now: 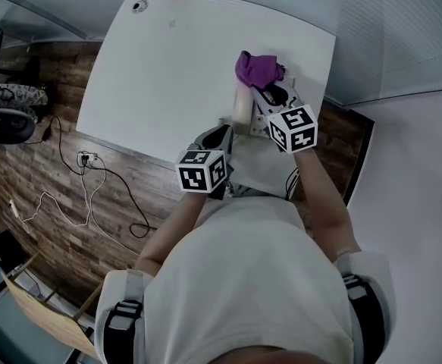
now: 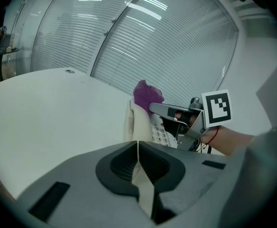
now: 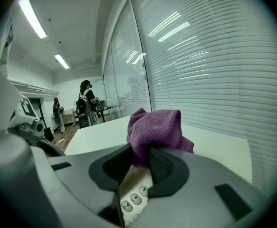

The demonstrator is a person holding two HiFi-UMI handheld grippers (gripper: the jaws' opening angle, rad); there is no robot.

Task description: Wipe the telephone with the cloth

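Your right gripper [image 1: 272, 91] pinches the cloth [image 1: 255, 68] atop the telephone [image 1: 242, 111], whose length runs down-frame toward your left gripper [image 1: 222, 133] (jaws together, empty)

Your white table [image 1: 167, 74] carries a cream telephone [image 1: 242, 111] toward its right side, close to you; a small round grommet [image 1: 139, 7] sits in its far left corner.

The telephone [image 1: 241, 112] sits near the table's [image 1: 167, 74] right edge. A purple cloth [image 1: 255, 68] is bunched on its far end and the right gripper [image 3: 140, 158] is clamped on that cloth, so that end is crowded. The left gripper [image 2: 137, 156], jaws together, blocks the telephone's near side. The slatted glass wall [image 2: 167, 42] stands behind the table. Leftward the white top lies open to a small round grommet [image 1: 139, 6] at the far left corner.
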